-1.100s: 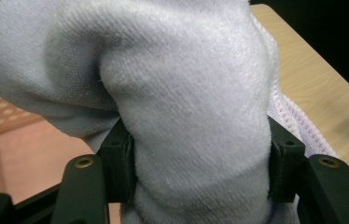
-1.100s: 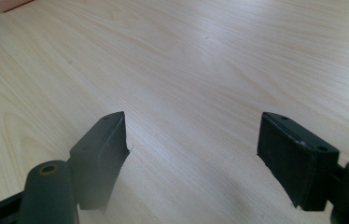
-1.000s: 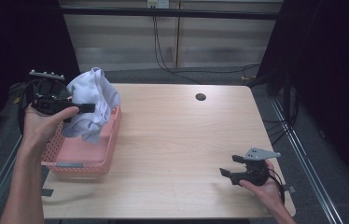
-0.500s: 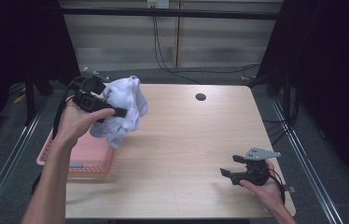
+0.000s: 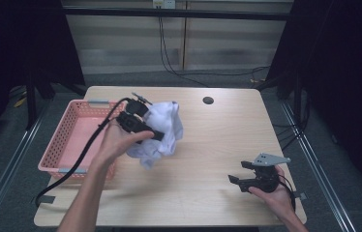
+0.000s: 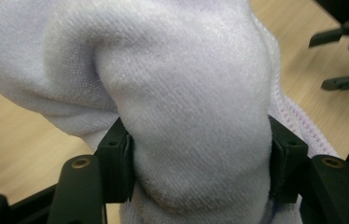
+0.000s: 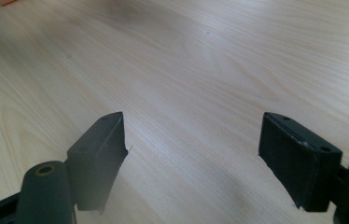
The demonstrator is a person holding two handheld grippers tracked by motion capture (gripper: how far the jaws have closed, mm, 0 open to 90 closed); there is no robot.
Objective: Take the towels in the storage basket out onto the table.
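Nearest me, my right gripper (image 5: 241,178) sits low at the near right corner of the table (image 5: 218,135), far from the basket (image 5: 67,140), fingers (image 7: 99,156) spread wide over bare wood, holding nothing. It has not moved in the last second.

Left gripper (image 5: 156,136): fingers (image 6: 116,163) pinching a thick fold of the white towel (image 5: 162,133), cloth bulging up between them in the left gripper view.

Change noted: a second ago the towel was bunched over the pink basket; now it hangs off my left gripper just right of the basket, over open table, lower edge near or brushing the wood, cannot tell which. Basket looks empty now.

Reading: lift-out is done. I judge the next step is setting the towel down right of the basket, with the right gripper free to take a corner
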